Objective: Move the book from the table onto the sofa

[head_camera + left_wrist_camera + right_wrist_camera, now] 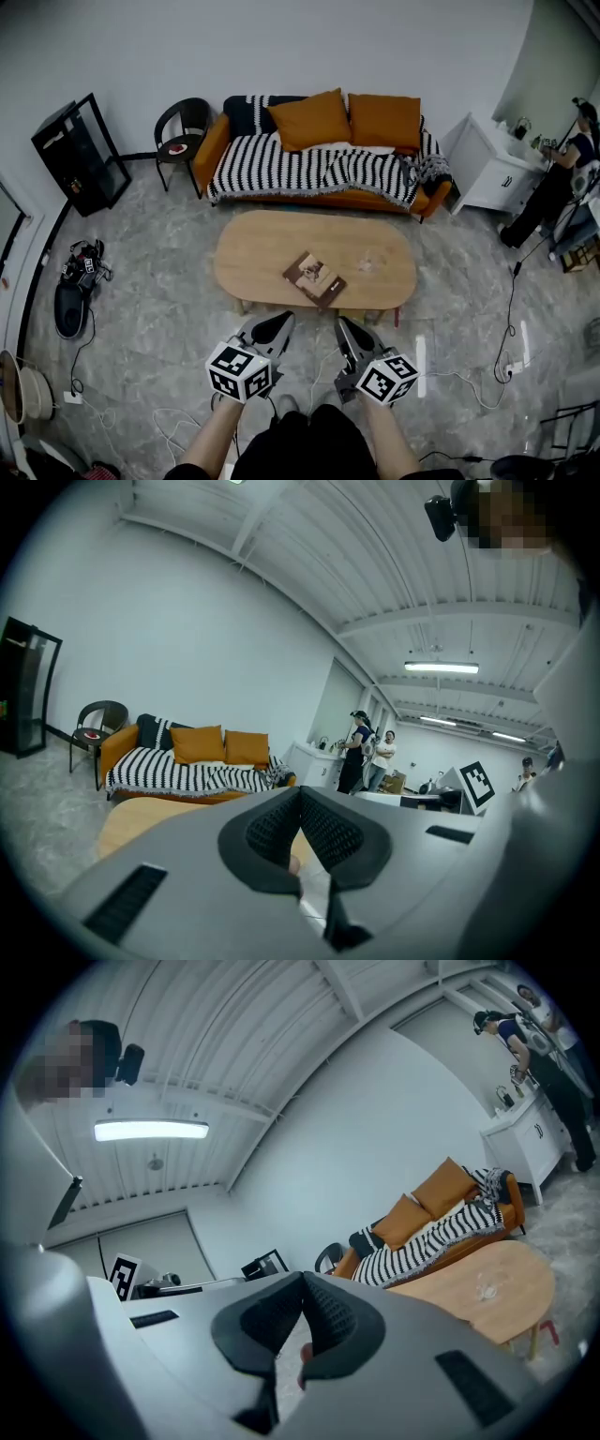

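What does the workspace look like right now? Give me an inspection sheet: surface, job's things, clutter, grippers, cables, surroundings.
Surface: oval wooden table, in front of the sofa.
Job's things: book lies flat on the table, near its front edge; sofa carries a striped blanket and two orange cushions.
Clutter: one small pale thing on the table, right of the book; too small to identify.
Grippers: left gripper and right gripper both shut, nothing held, on the table's near side, apart from the book.
Cables: white cables and a black cable on the floor, right of the table.
Surroundings: chair left of the sofa; cabinet right of it, with a person beside it.
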Demonstrator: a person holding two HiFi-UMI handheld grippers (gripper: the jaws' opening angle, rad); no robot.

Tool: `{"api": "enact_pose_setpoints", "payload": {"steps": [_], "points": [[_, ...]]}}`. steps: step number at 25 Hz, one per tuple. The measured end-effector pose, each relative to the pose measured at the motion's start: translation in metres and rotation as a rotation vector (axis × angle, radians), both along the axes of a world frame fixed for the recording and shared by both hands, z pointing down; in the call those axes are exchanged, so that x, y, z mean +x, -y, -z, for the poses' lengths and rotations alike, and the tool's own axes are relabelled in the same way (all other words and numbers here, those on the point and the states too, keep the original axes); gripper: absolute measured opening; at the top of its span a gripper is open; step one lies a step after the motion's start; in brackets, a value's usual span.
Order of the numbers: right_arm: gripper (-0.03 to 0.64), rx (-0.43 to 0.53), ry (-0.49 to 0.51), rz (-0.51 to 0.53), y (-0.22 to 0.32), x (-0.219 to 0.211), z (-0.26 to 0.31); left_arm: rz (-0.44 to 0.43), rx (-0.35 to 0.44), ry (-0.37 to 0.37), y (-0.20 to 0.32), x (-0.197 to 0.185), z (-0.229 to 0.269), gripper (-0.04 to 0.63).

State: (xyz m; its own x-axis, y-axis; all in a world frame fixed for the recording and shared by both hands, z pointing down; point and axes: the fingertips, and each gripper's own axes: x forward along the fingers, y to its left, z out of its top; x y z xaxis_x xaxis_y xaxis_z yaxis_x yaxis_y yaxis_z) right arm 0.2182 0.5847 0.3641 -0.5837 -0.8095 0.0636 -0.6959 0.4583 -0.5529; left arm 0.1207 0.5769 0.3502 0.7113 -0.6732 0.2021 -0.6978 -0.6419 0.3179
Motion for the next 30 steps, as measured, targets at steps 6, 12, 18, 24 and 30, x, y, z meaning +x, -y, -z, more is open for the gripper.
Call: {"api": "enact_pose_setpoints", "payload": {"steps": [6, 12, 18, 24, 30], "points": [[0.025, -0.016, 0.0, -0.014, 0.013, -0.006, -0.01, 0.007, -0.026, -0.009, 0.015, -0.014, -0.013, 0.015], [0.025, -0.031, 0.002, -0.019, 0.039, -0.004, -0.022, -0.001, -0.038, -0.003, 0.041, -0.014, -0.023, 0.015], [0.025, -0.043, 0.011, -0.018, 0.082, 0.001, -0.031, -0.004, -0.053, 0.008, 0.081, -0.007, -0.033, 0.015], [0.025, -0.064, 0.027, -0.018, 0.142, 0.012, -0.043, -0.001, -0.076, 0.019, 0.138, 0.002, -0.044, 0.015], [0.025, -0.093, 0.052, -0.022, 0.208, 0.03, -0.052, -0.005, -0.107, 0.032, 0.204, 0.022, -0.051, 0.015]]}}
